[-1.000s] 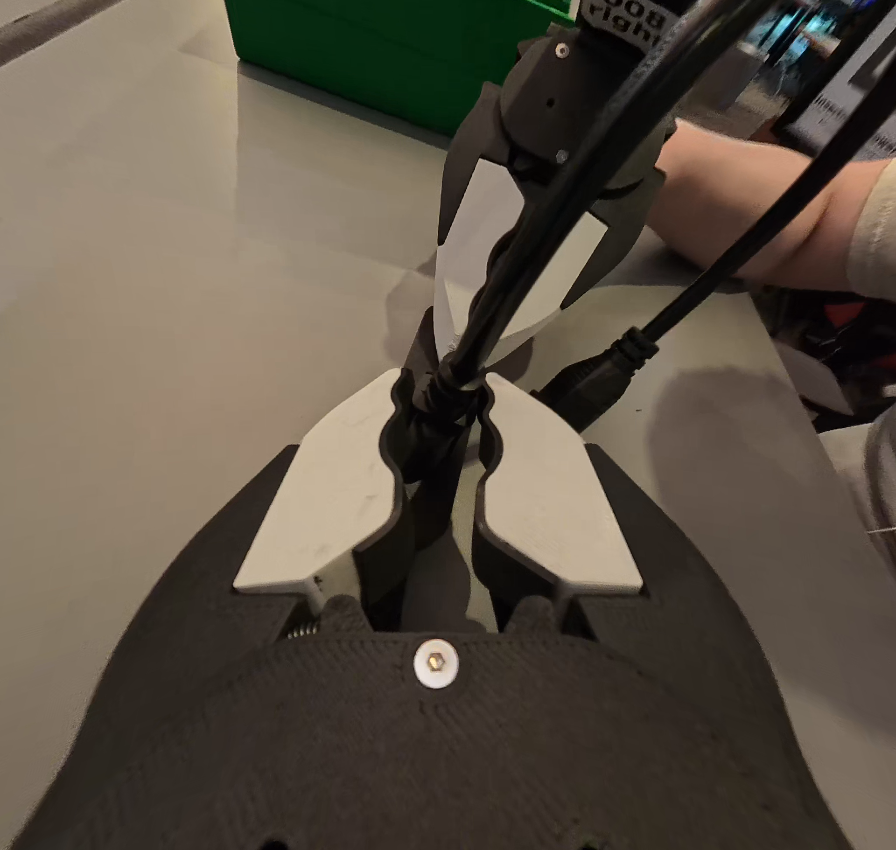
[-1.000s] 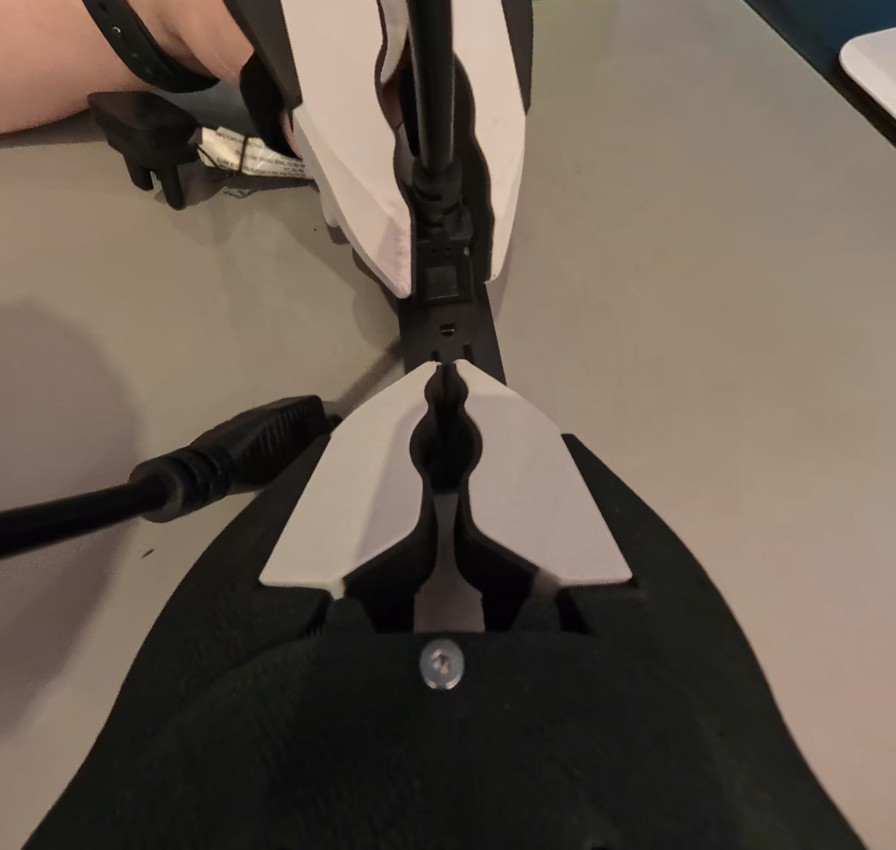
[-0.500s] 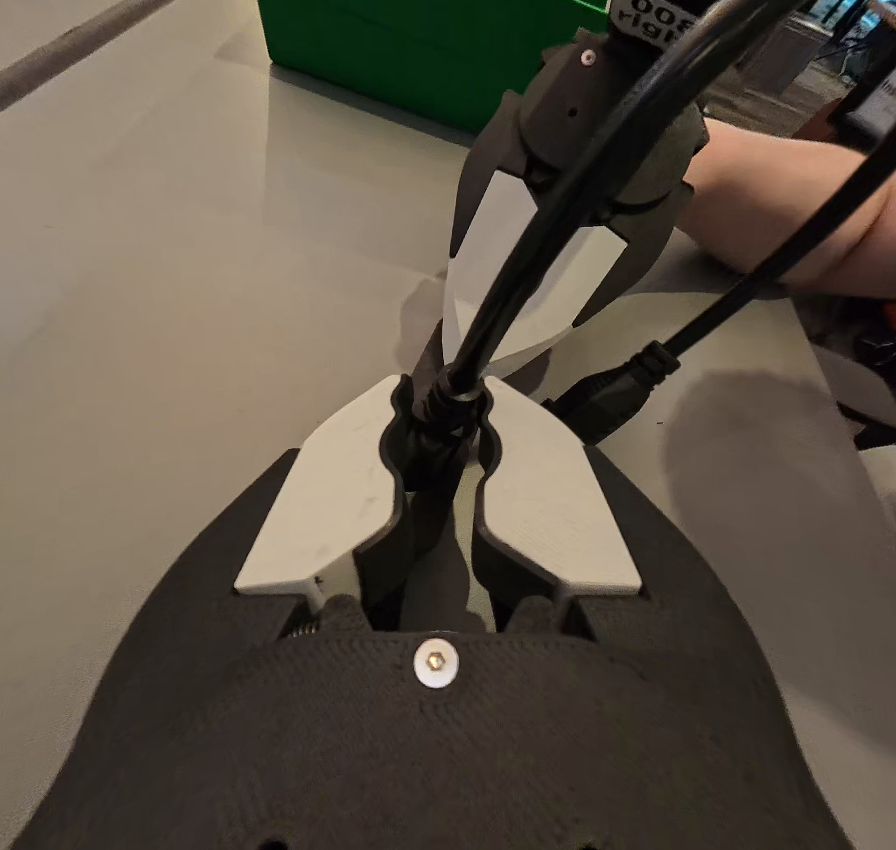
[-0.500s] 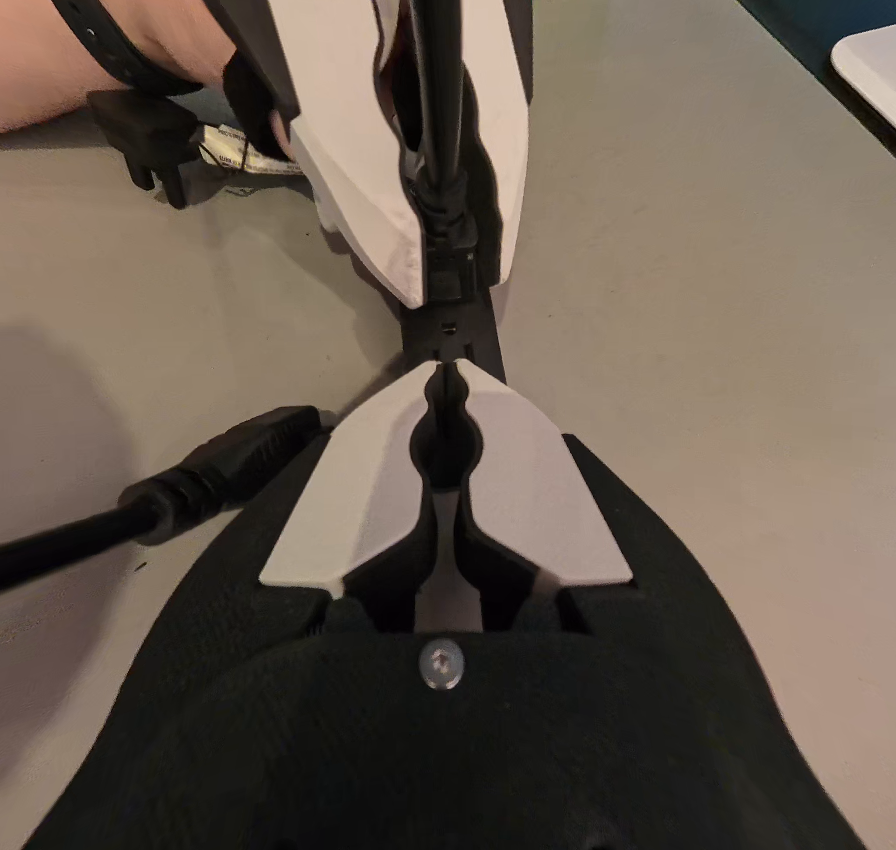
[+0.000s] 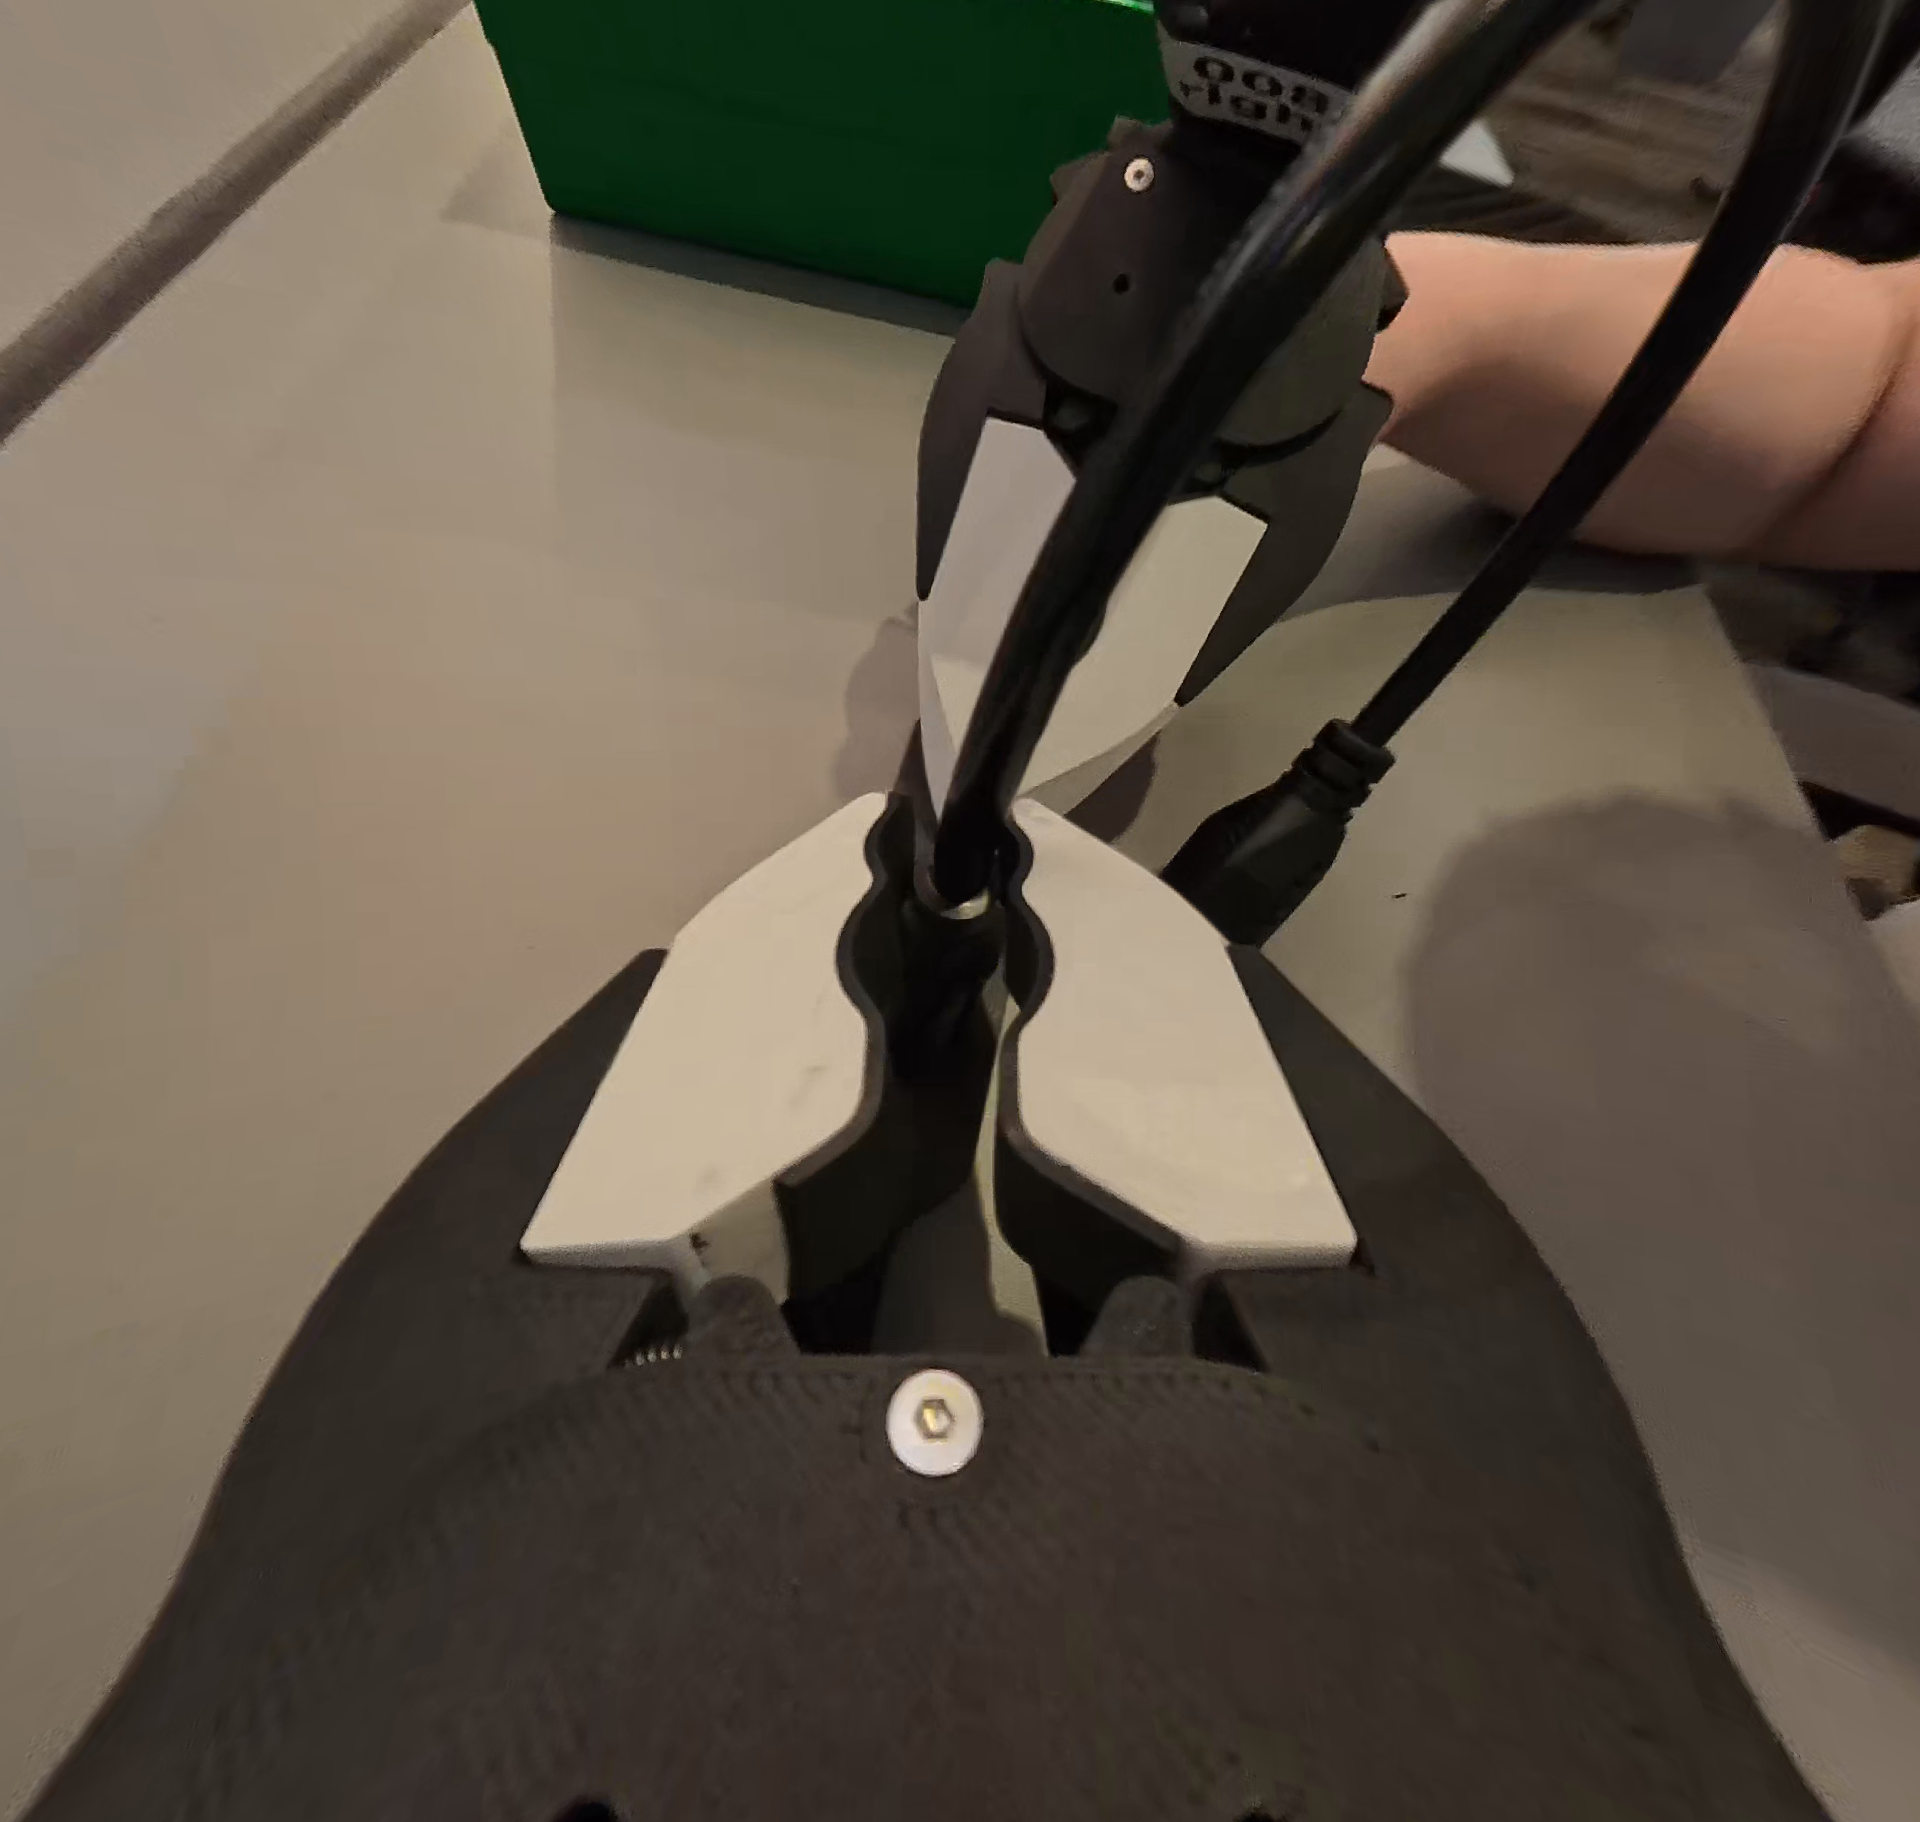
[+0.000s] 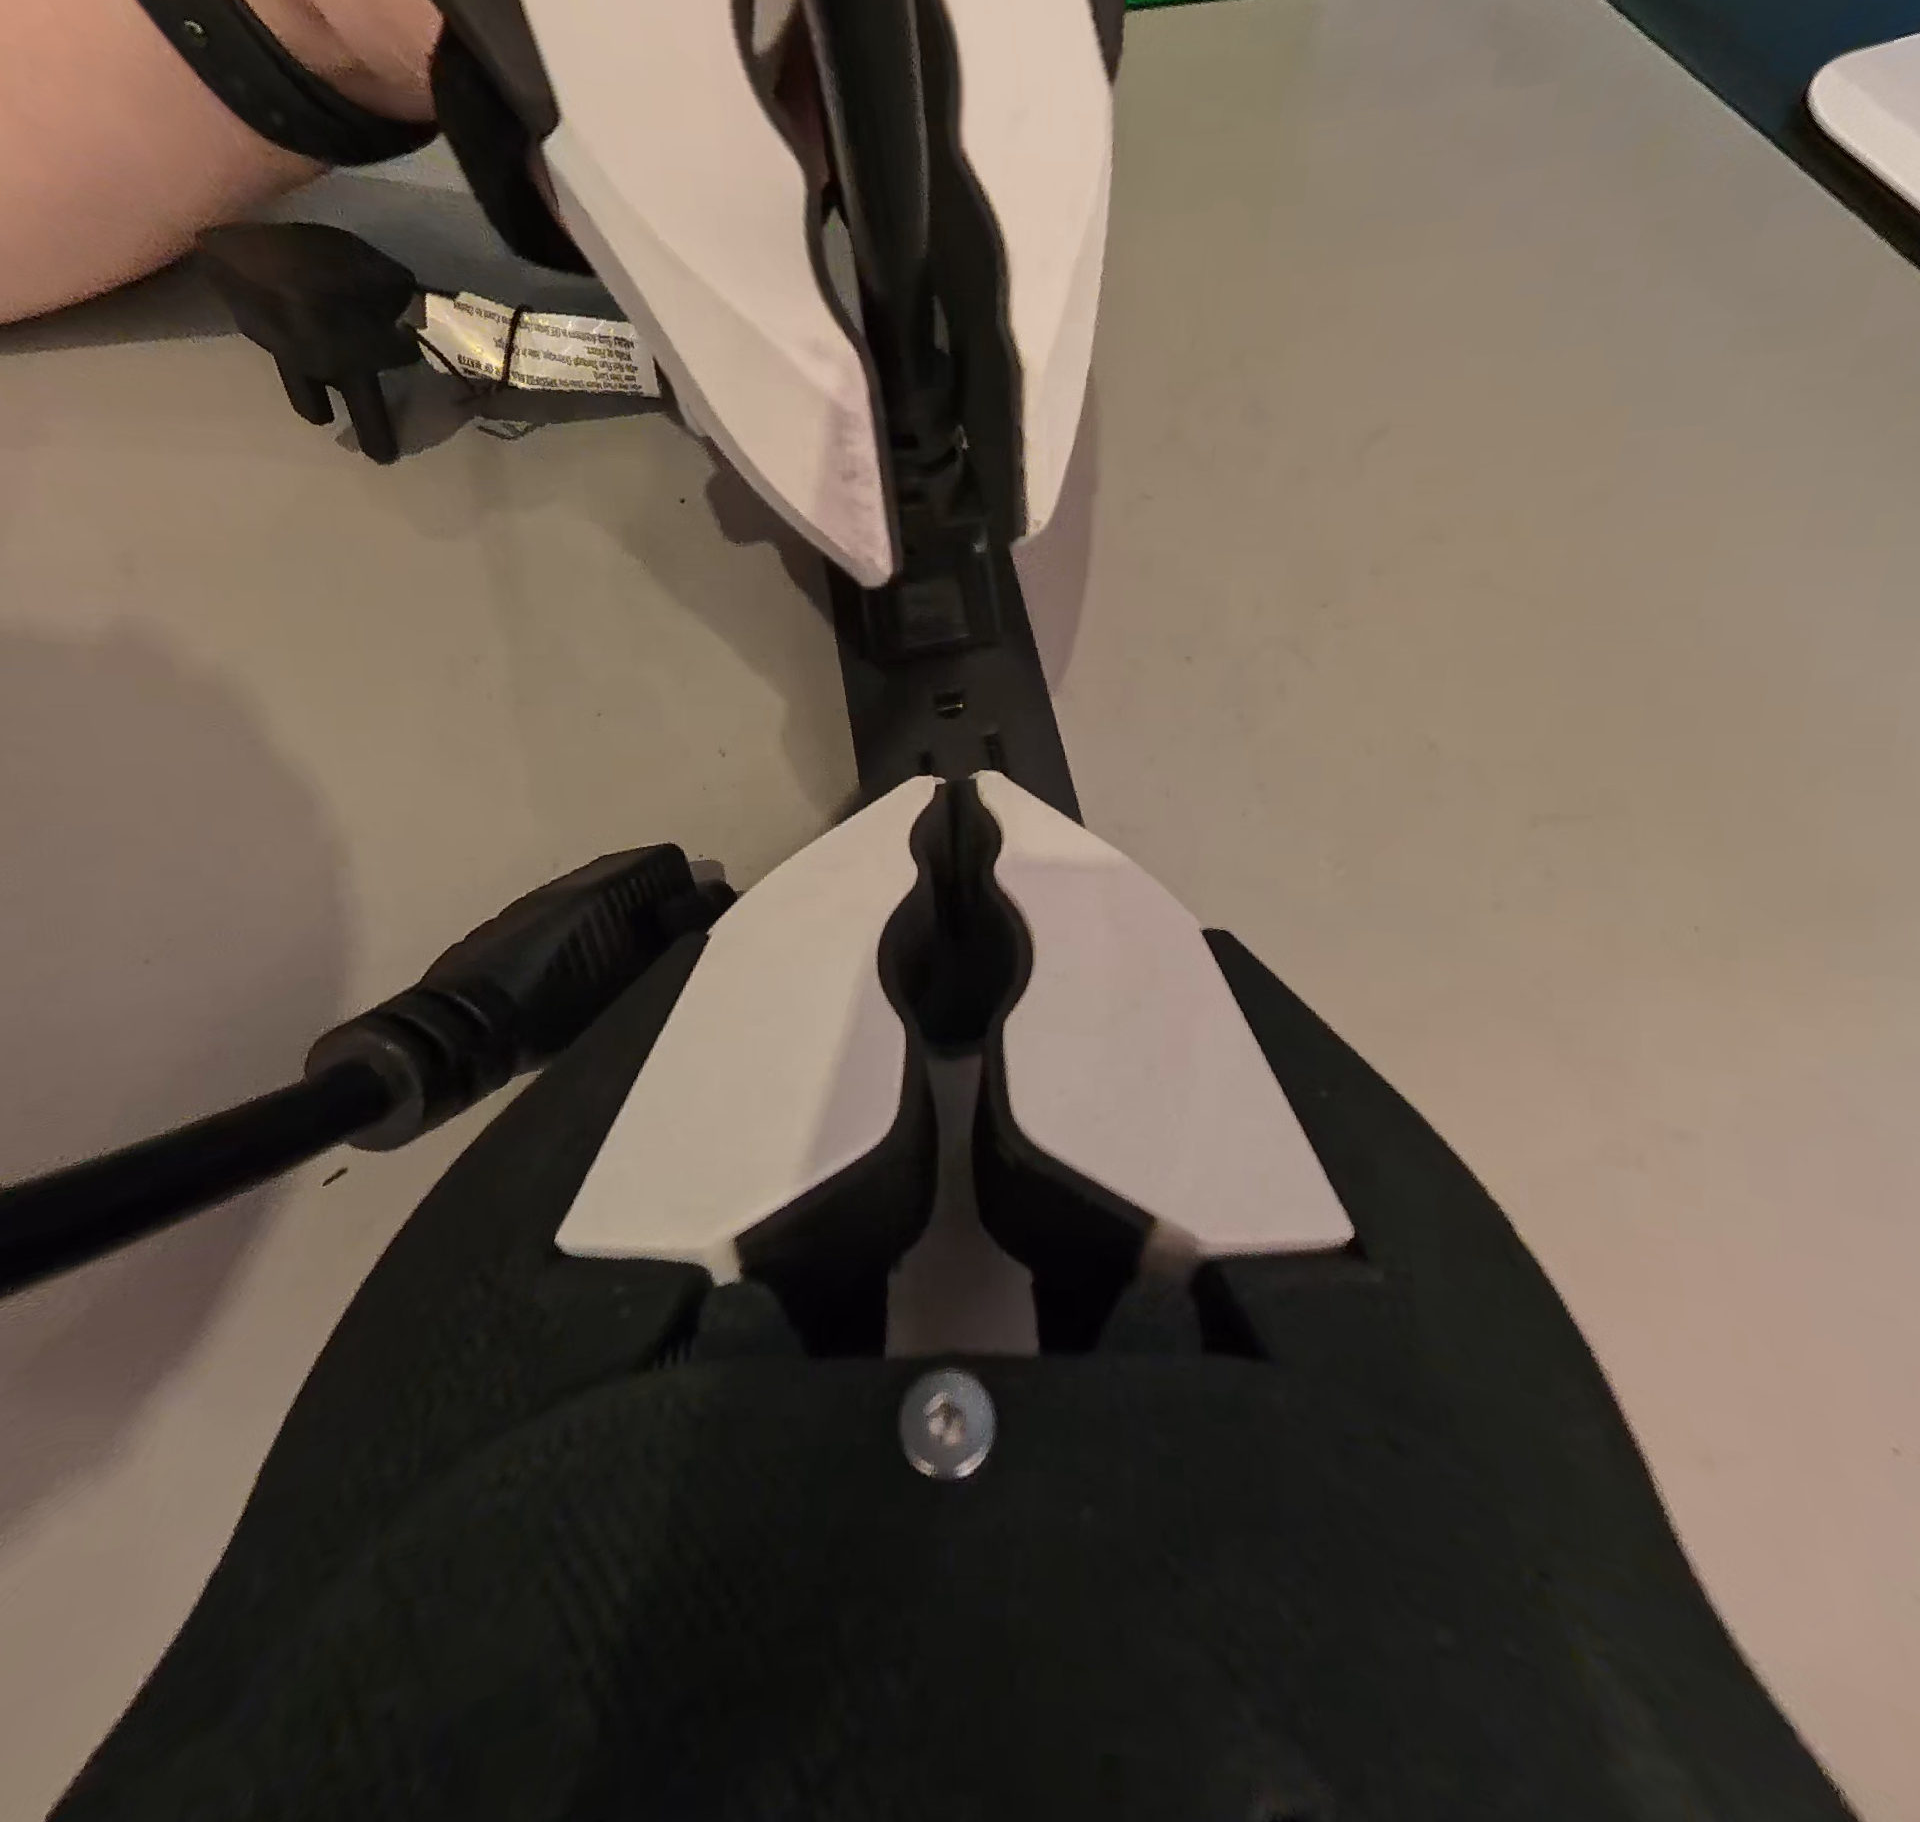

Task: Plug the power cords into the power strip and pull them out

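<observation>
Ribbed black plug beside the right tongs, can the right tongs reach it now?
Probably yes: the plug lies uncovered on the table beside the right tongs, though they are shut now.

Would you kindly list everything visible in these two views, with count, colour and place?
Table: one, grey, under everything.
Box: one, green, far end of the table.
Power strip: one, black, between the two tools.
Held plug: one, black, at the strip, cord arching upward.
Second plug: one, black with cord, beside the right tool.
Loose plug: one, black, tagged, lying by the forearm.
White object: one, at the table edge, unidentifiable.
Forearms: two, one wearing a black wristband.
Left tool: closed on the held plug.
Right tool: closed, over the strip.
</observation>
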